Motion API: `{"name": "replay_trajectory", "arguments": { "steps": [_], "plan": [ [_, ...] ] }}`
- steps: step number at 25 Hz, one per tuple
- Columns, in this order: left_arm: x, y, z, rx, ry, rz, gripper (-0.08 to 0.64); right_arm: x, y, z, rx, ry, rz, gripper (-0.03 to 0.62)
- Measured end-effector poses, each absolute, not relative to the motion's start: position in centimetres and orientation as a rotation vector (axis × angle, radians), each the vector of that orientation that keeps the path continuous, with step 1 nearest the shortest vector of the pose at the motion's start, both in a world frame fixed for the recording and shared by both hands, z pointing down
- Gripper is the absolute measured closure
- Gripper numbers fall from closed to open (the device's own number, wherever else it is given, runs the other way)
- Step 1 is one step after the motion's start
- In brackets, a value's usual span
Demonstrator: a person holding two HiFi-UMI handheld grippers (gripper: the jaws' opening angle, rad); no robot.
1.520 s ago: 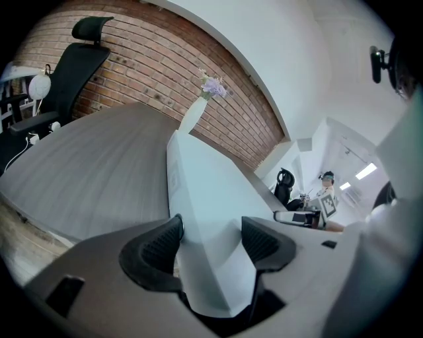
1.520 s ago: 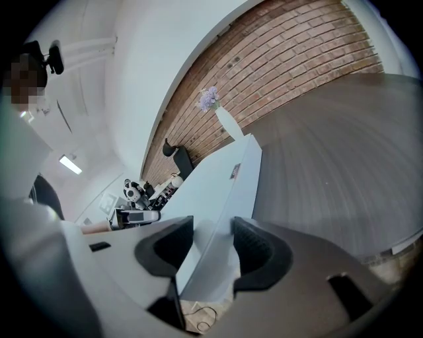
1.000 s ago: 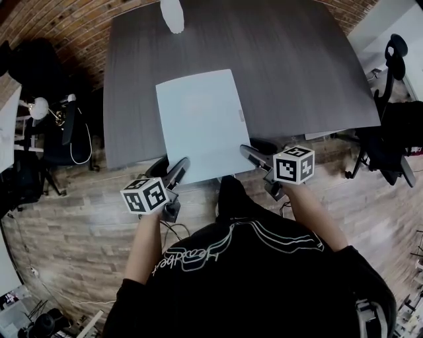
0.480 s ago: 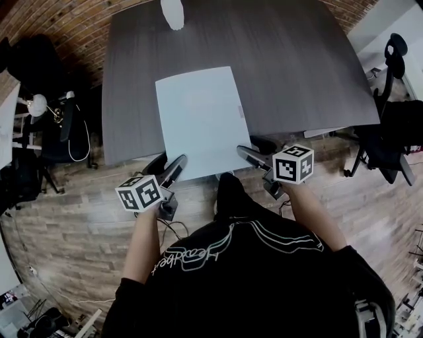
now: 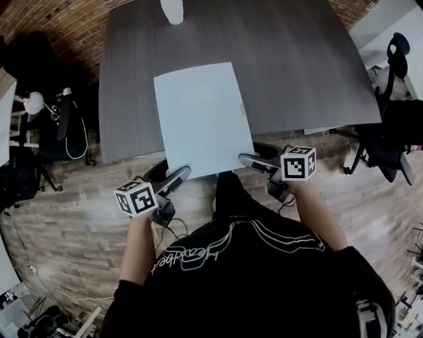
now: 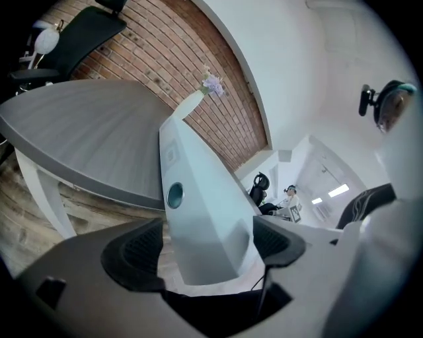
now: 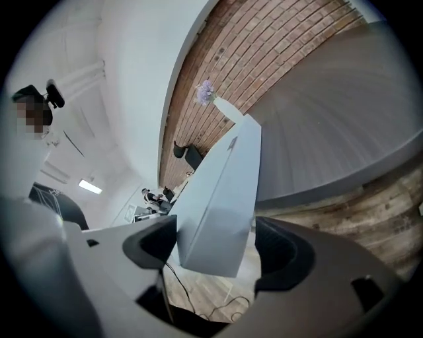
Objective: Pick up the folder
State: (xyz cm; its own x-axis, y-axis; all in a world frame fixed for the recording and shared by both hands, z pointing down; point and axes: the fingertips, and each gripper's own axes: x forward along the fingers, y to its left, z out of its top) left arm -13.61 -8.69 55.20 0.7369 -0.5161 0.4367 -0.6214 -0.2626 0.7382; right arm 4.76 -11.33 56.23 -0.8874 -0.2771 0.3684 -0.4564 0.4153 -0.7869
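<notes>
The folder (image 5: 203, 119), pale blue and rectangular, lies flat on the dark grey table (image 5: 304, 72). Its long axis runs from the person's side toward the far side of the table, with the far end leaning a little to the left in the head view. Its near short edge juts out past the table's near edge, over the wooden floor (image 5: 79, 218). A small round hole shows near one long edge in the left gripper view, and a small tab (image 5: 241, 109) sits on the right long edge. The left gripper (image 5: 168, 175) is at the folder's near left corner. In the left gripper view that corner (image 6: 205, 218) stands between the two dark pads, which are wide and opening, with a gap visible beside the folder. The right gripper (image 5: 259, 155) is at the near right corner. In the right gripper view that corner (image 7: 218, 198) also stands between jaws that are wide and opening, not pressed on it. Beyond the folder's far end, a white vase (image 5: 172, 10) stands at the far edge of the table.
</notes>
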Motion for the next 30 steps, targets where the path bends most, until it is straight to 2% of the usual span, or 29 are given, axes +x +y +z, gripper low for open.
{"name": "replay_trajectory", "arguments": {
  "steps": [10, 30],
  "plan": [
    [-12.2, -8.5, 56.2, 1.905, -0.754, 0.105, 0.167, 3.8, -11.0, 56.7, 0.522, -2.497, 1.612, 0.278],
    [-12.3, -7.8, 54.8, 1.936, -0.791, 0.104, 0.167, 3.6, -10.4, 54.8, 0.544, -2.552, 1.501, 0.279]
  ]
}}
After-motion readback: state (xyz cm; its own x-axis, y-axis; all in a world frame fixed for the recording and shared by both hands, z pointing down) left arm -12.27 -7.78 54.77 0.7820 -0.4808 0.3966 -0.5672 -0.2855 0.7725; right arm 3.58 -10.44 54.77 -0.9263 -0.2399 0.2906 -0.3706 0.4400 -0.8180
